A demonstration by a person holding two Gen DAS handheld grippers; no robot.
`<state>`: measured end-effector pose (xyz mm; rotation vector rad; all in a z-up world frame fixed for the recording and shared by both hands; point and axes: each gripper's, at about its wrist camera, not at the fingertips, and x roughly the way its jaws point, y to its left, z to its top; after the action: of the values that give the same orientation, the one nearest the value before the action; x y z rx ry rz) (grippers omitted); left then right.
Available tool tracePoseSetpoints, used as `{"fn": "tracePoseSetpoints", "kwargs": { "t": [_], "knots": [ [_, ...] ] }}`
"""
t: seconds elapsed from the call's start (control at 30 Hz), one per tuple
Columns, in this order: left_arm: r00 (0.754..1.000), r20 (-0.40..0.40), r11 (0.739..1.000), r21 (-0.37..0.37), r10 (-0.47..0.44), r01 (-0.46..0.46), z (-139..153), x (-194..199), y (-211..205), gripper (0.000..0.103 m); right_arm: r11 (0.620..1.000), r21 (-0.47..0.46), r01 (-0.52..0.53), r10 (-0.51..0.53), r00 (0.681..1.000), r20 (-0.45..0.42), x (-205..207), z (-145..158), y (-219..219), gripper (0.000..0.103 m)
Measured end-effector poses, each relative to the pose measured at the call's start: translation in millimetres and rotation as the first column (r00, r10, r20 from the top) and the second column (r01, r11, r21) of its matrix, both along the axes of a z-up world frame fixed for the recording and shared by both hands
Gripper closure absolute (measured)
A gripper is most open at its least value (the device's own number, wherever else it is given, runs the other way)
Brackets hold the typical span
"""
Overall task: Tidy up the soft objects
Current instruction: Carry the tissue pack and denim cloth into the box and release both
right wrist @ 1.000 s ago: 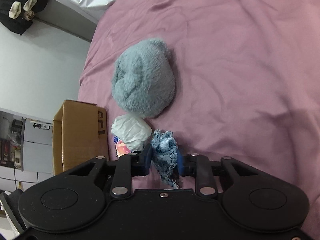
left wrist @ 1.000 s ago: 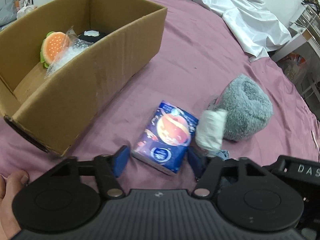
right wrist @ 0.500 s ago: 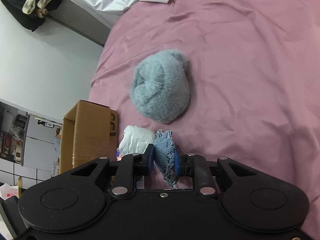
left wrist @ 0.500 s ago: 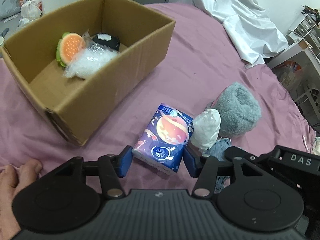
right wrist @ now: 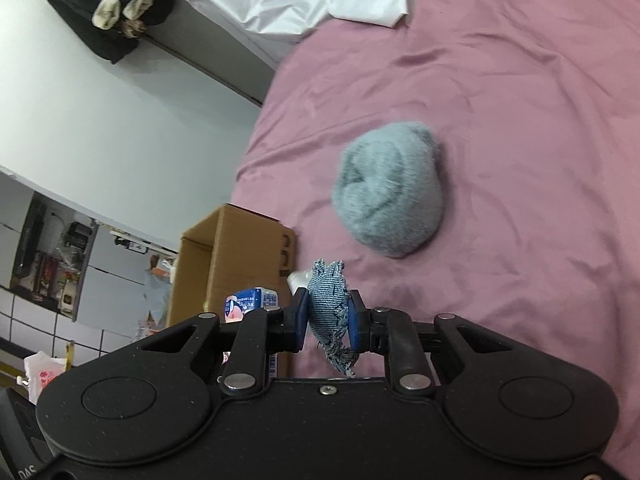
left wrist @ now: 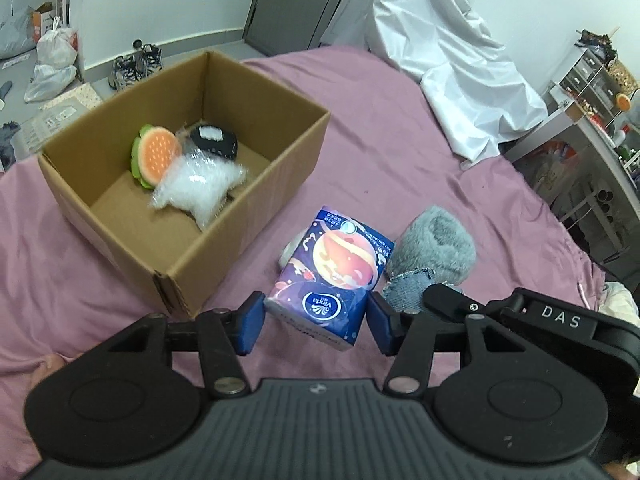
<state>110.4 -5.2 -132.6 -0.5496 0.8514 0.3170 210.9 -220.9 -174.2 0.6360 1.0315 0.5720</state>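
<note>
My left gripper (left wrist: 316, 322) is shut on a blue tissue pack (left wrist: 334, 270) with a planet print and holds it above the pink bedspread. My right gripper (right wrist: 327, 322) is shut on a scrap of blue denim cloth (right wrist: 329, 308), which also shows in the left wrist view (left wrist: 408, 289). A grey fluffy hat (left wrist: 434, 246) lies on the bed to the right; it also shows in the right wrist view (right wrist: 390, 196). An open cardboard box (left wrist: 256, 200) at the left holds a burger plush (left wrist: 156, 154), a black item (left wrist: 214, 140) and a bubble-wrap bundle (left wrist: 198, 188).
A white crumpled bag (left wrist: 292, 246) lies behind the tissue pack. A white sheet (left wrist: 452, 72) is heaped at the far side of the bed. A shelf unit (left wrist: 592, 120) stands to the right. Shoes and bags lie on the floor at the far left.
My left gripper has closed on the tissue pack and lifted it off the bed. My right gripper has risen with the denim cloth. Both views sit higher above the bed.
</note>
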Motion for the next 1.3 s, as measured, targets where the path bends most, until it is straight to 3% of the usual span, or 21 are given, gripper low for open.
{"fn": "tracePoseSetpoints", "kwargs": {
  "t": [0.3, 0.6, 1.1, 1.3],
  "knots": [
    [0.998, 0.058, 0.999, 0.032, 0.038, -0.039, 34, -13, 28, 0.049, 0.999, 0.017, -0.039, 0.038, 0.997, 0.065, -5, 13, 12, 0.083],
    [0.99, 0.077, 0.991, 0.066, 0.115, -0.12, 46, -27, 73, 0.049, 0.998, 0.015, -0.063, 0.061, 0.991, 0.115, -12, 18, 21, 0.083],
    [0.977, 0.09, 0.979, 0.054, 0.191, -0.197, 24, -34, 132, 0.049, 0.993, 0.046, -0.104, 0.099, 0.989, 0.113, -20, 12, 42, 0.083],
    [0.976, 0.094, 0.974, 0.096, 0.195, -0.203, 15, -32, 144, 0.049, 0.99, 0.046, -0.131, 0.124, 0.983, 0.137, -19, 13, 58, 0.083]
  ]
}}
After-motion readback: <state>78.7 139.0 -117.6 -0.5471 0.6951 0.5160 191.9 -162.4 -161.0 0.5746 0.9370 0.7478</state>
